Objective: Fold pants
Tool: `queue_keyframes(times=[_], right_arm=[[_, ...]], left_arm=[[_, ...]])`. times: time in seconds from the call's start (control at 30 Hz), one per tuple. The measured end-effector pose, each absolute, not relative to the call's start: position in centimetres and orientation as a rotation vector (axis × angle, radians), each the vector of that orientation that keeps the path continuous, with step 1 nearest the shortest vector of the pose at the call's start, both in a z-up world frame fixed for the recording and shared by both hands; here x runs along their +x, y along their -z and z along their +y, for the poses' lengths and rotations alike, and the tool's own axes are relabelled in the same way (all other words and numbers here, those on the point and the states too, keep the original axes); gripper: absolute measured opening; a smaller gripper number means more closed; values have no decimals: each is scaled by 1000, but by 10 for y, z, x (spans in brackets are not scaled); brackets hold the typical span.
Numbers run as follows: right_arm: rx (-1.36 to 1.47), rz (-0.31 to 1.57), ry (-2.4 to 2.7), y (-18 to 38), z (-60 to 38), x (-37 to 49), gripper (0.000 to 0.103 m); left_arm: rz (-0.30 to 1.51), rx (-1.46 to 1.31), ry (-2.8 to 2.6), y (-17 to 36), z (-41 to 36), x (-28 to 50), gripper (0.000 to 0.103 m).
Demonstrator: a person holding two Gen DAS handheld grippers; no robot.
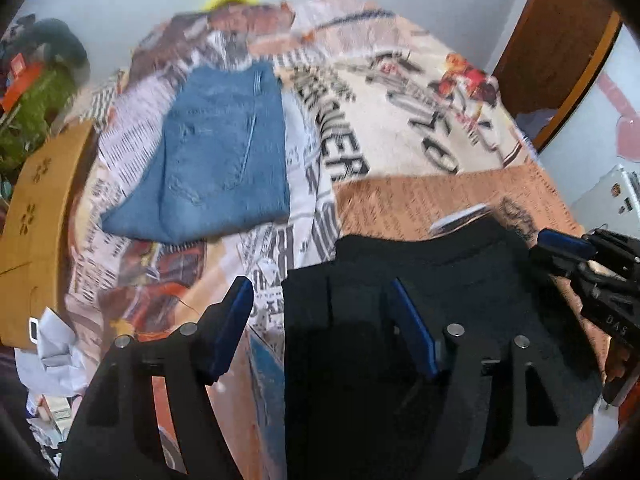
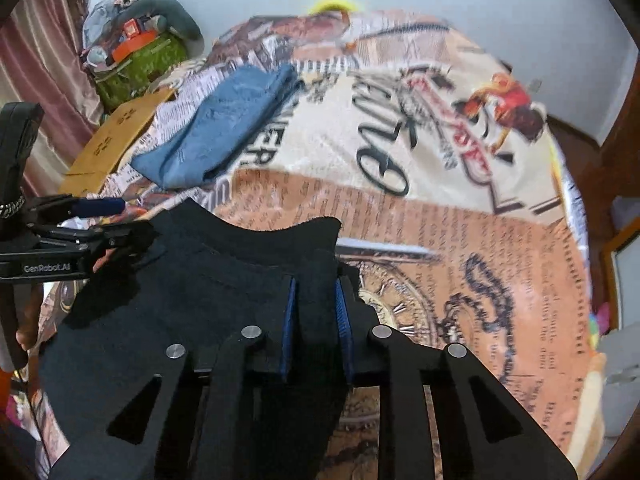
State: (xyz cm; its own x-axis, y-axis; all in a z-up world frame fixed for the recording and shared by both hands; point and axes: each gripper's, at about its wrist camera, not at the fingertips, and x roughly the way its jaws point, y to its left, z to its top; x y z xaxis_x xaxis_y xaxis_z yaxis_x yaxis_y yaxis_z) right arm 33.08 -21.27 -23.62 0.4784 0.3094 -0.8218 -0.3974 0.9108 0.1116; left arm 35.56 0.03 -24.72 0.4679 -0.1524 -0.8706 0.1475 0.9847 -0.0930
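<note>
Right tongs (image 2: 316, 316) pinch the black pants (image 2: 208, 280) at their near edge, left tongs (image 1: 324, 320) spread over them, likely grabbing next.

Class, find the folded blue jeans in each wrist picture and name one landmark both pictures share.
Left wrist view: folded blue jeans lie left of centre, on the printed bedspread.
Right wrist view: they lie upper left, on the same bedspread.
Shared landmark: the tan cardboard box left of the jeans.

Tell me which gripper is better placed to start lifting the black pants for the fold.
Right. The right gripper is pinched on the black pants' edge, while the left gripper stands open over its corner.
</note>
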Motion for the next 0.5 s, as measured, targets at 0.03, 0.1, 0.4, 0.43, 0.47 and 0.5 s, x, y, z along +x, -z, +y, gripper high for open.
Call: queue_keyframes(times=[0.03, 0.1, 0.4, 0.43, 0.47, 0.5], right_arm=[[-100, 971, -437, 230, -213, 326, 26], [-105, 950, -441, 220, -211, 316, 40], [-73, 960, -507, 217, -198, 281, 76], [-79, 989, -508, 225, -195, 279, 76], [-85, 1014, -510, 231, -192, 278, 76], [-92, 1046, -515, 240, -190, 278, 76]], left_arm=[[1055, -16, 190, 240, 2, 352, 71], [1029, -19, 185, 227, 3, 344, 71], [1081, 50, 234, 233, -14, 303, 72], [1101, 61, 233, 240, -17, 301, 72], [1127, 85, 225, 250, -19, 297, 72], [1143, 102, 220, 259, -20, 295, 73]])
